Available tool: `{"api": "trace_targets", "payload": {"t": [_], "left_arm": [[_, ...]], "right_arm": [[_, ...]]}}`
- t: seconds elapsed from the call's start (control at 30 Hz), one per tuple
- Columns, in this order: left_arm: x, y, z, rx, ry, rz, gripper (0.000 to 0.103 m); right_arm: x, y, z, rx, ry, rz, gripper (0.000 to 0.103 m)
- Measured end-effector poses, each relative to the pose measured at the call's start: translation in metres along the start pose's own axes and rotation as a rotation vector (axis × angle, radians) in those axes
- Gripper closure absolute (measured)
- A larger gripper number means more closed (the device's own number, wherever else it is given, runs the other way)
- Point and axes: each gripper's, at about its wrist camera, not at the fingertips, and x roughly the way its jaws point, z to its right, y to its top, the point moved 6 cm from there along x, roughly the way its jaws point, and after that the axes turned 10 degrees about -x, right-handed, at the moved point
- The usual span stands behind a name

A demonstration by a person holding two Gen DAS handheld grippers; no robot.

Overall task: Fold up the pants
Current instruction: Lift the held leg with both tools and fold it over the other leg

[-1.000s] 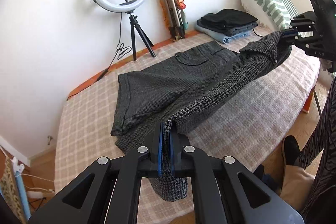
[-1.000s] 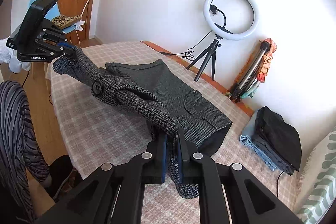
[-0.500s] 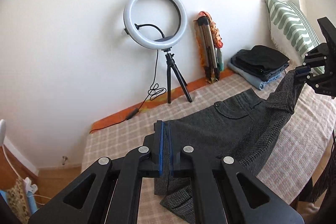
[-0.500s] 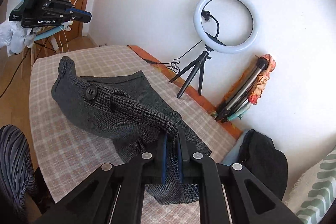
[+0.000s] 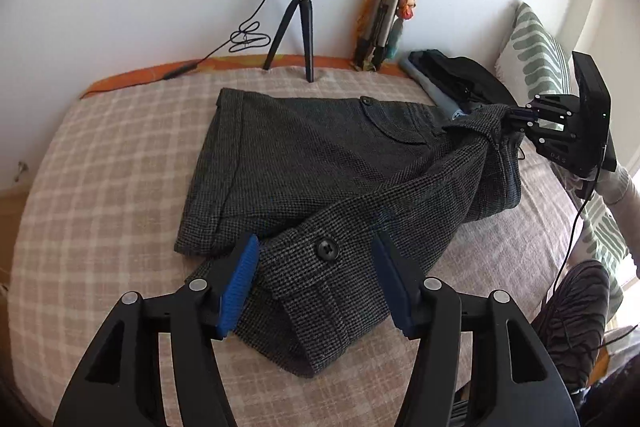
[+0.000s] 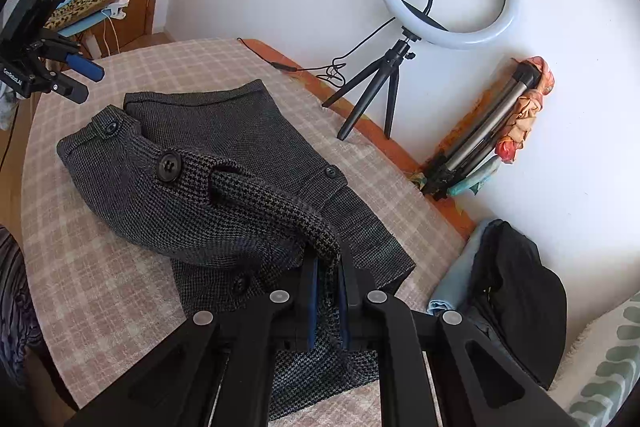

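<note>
**On the bed: pants half folded**

On the checked bed [image 5: 100,155] lie the grey pants [image 5: 312,163]. The left gripper [image 5: 316,279] is spread wide above their cuff. The right gripper [image 6: 328,291] pinches the raised waistband.

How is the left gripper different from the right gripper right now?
The left gripper is open, its blue pads spread wide; the right gripper is shut. The left gripper holds nothing, with the pants lying on the bed below it; the right gripper pinches the pants' waistband and holds that end up. Both are black with blue pads.
</note>
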Motion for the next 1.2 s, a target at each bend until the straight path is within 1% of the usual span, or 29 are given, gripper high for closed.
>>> {"api": "trace_targets", "payload": {"t": [0.07,0.17,0.2,0.27,0.3,0.33,0.37,0.4,0.43,0.47,0.5,0.53,0.6,0.7,0.83,1.0,1.07,1.1,1.2], "left_arm": [[0.018,-0.011,-0.01,-0.076,-0.023,-0.043,0.045],[0.039,-0.024,-0.016,-0.131,-0.04,-0.08,0.045],[0.044,-0.025,-0.016,-0.148,-0.053,-0.08,0.045],[0.048,-0.026,-0.014,-0.183,-0.083,-0.055,0.045],[0.049,-0.025,-0.012,-0.19,-0.09,-0.044,0.046],[0.048,-0.025,-0.01,-0.189,-0.08,-0.026,0.047],[0.046,-0.024,-0.009,-0.184,-0.07,-0.006,0.057],[0.044,-0.025,-0.008,-0.176,-0.068,0.006,0.065],[0.041,-0.024,-0.007,-0.17,-0.063,0.023,0.067],[0.038,-0.023,-0.006,-0.166,-0.07,0.043,0.075],[0.034,-0.022,-0.004,-0.158,-0.08,0.059,0.08],[0.028,-0.022,-0.002,-0.147,-0.077,0.074,0.089],[0.019,-0.022,0.003,-0.118,-0.08,0.098,0.09],[-0.004,-0.018,0.012,-0.057,-0.061,0.157,0.09],[-0.039,0.004,0.013,-0.045,-0.051,0.241,0.09],[-0.08,0.05,0.027,0.042,-0.041,0.357,0.09],[-0.084,0.07,0.033,0.091,-0.012,0.389,0.091],[-0.082,0.081,0.033,0.1,-0.013,0.394,0.091],[-0.068,0.119,0.026,0.081,-0.013,0.399,0.091]], "right_arm": [[0.003,-0.002,-0.001,-0.003,0.0,-0.004,0.097],[0.004,-0.004,-0.002,0.0,0.0,-0.005,0.097],[0.005,-0.005,-0.002,0.002,0.001,-0.007,0.097],[0.006,-0.006,-0.003,0.002,0.001,-0.011,0.097],[0.006,-0.007,-0.003,0.002,0.001,-0.012,0.097],[0.006,-0.007,-0.004,0.002,0.001,-0.013,0.097],[0.005,-0.008,-0.004,0.002,0.002,-0.014,0.097],[0.004,-0.009,-0.004,0.004,0.003,-0.013,0.097],[0.003,-0.01,-0.005,0.006,0.005,-0.012,0.097],[0.001,-0.012,-0.006,0.009,0.007,-0.011,0.097],[-0.001,-0.013,-0.007,0.012,0.009,-0.01,0.097],[-0.004,-0.014,-0.008,0.016,0.012,-0.009,0.097],[-0.01,-0.017,-0.013,0.014,0.017,-0.005,0.097],[-0.021,-0.022,-0.02,-0.002,0.018,-0.001,0.097],[-0.042,-0.022,-0.02,-0.025,0.007,0.013,0.097],[-0.069,0.002,0.0,-0.068,-0.024,0.053,0.097],[-0.07,0.015,0.013,-0.089,-0.048,0.061,0.097],[-0.067,0.021,0.02,-0.096,-0.061,0.059,0.097],[-0.042,0.036,0.044,-0.106,-0.071,0.025,0.097]]}}
